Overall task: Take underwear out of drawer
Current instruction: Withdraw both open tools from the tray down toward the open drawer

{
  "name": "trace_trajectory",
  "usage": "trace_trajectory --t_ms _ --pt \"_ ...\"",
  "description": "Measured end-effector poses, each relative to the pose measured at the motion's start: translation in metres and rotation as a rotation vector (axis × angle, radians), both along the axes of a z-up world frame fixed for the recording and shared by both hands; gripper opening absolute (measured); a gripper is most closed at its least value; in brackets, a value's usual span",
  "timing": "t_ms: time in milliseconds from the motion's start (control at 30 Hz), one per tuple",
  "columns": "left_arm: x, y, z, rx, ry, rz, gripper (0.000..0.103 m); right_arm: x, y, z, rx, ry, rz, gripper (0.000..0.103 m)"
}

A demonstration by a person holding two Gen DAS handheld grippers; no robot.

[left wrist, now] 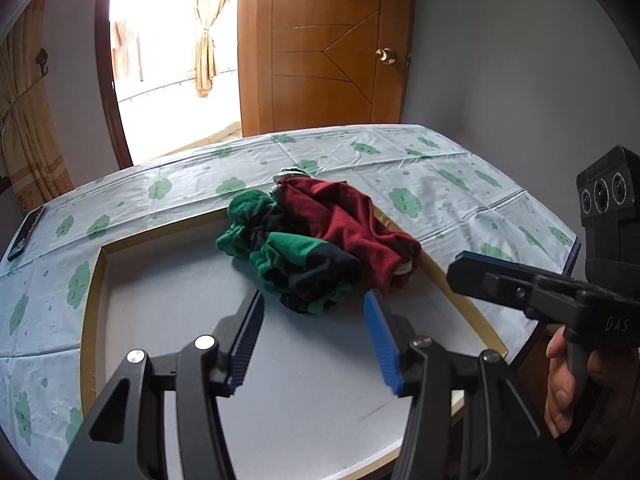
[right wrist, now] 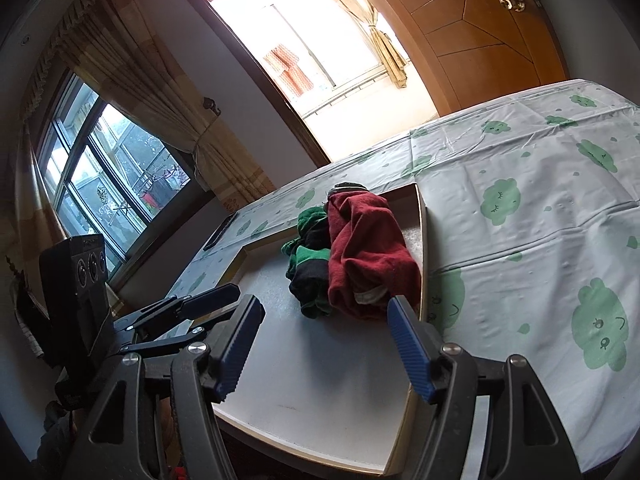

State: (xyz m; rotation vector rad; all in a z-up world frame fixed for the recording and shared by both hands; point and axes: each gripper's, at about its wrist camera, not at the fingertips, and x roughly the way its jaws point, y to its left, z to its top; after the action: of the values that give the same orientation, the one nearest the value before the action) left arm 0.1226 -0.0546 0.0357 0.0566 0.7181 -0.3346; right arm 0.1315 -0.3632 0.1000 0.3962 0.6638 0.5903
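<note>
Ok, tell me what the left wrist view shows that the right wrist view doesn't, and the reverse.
Only the left wrist view shows the left gripper head-on, open and empty, and the bare fingers of a hand holding the right gripper's handle. Only the right wrist view shows the glazed window with dark frames and the right gripper, open and empty. Both show the crumpled dark red underwear and green-and-black underwear in the shallow white drawer, plus the orange wooden door.
</note>
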Motion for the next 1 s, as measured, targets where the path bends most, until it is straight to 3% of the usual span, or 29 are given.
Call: trace_trajectory --t_ms 400,1000 --pt "-0.047 0.003 -0.006 -0.064 -0.005 -0.050 0.053 -0.048 -0.006 -0.016 0.043 -0.018 0.029 0.070" --pt "-0.150 0.002 -0.025 0.001 -0.063 -0.121 0.058 -0.115 0.003 -0.026 -0.062 -0.150 0.057 0.073"
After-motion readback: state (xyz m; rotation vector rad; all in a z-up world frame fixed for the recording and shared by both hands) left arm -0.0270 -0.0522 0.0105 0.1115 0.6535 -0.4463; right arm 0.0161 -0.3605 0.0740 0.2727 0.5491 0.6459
